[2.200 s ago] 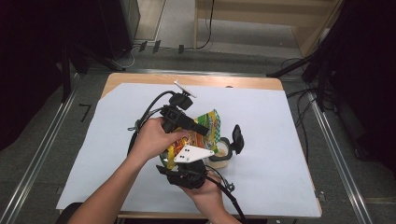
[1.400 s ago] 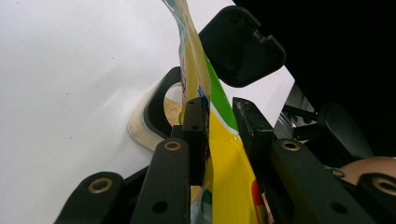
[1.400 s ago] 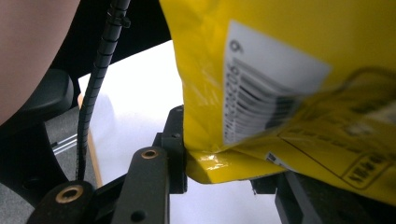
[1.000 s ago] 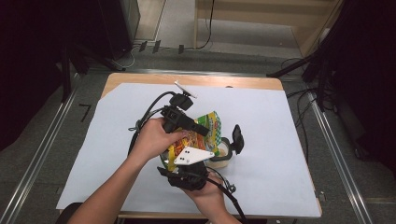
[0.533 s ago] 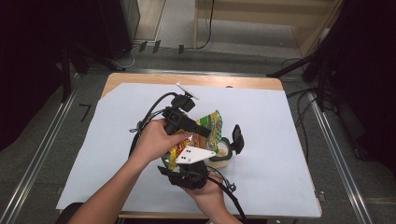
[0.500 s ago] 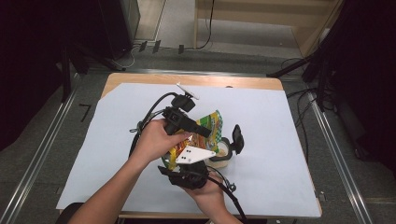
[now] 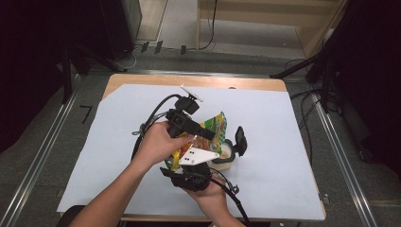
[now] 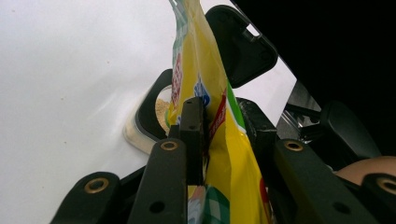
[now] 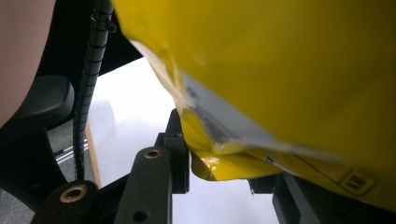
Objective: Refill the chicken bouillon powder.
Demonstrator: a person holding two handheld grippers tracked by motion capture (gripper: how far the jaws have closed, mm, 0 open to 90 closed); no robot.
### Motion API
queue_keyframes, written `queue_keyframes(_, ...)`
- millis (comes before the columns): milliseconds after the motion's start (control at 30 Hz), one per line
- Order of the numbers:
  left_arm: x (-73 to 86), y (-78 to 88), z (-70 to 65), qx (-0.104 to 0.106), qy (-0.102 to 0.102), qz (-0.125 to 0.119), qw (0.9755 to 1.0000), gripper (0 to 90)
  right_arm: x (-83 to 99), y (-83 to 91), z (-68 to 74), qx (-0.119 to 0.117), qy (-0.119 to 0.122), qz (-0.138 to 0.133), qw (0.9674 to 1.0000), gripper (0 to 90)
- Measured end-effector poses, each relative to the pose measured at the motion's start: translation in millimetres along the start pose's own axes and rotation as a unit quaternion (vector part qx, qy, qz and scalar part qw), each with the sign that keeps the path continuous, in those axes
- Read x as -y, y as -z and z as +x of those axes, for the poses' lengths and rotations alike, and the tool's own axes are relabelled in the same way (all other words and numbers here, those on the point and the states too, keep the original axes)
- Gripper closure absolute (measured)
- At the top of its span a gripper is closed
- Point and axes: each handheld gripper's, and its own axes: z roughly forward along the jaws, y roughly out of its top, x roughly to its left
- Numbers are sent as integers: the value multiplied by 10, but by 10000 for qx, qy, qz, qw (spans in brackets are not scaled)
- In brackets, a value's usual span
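The yellow snack bag [image 8: 205, 93] carried red, blue and green print, none of it legible. It stood tilted over the open container [image 7: 226, 155], which held a beige powder [image 8: 163, 108] beneath its raised black lid [image 7: 240, 141], on the white-covered worktop [image 7: 293, 142]. The left gripper [image 8: 219, 121] fingers were clamped on the bag; the right gripper [image 9: 224, 179] fingers grasped its lower edge.

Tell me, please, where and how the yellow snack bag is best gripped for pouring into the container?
Judging by its flat, floppy shape, grip the bag across its thin faces near an edge, coming from the side, as the left gripper does now; its mouth then hangs over the container.
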Motion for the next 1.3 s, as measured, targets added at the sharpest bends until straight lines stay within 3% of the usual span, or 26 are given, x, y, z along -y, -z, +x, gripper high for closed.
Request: queue_keyframes(1300, -5, -1, 36, 69, 56, 18, 10000, 751, -16, 6, 11, 15, -41, 56, 10000, 676)
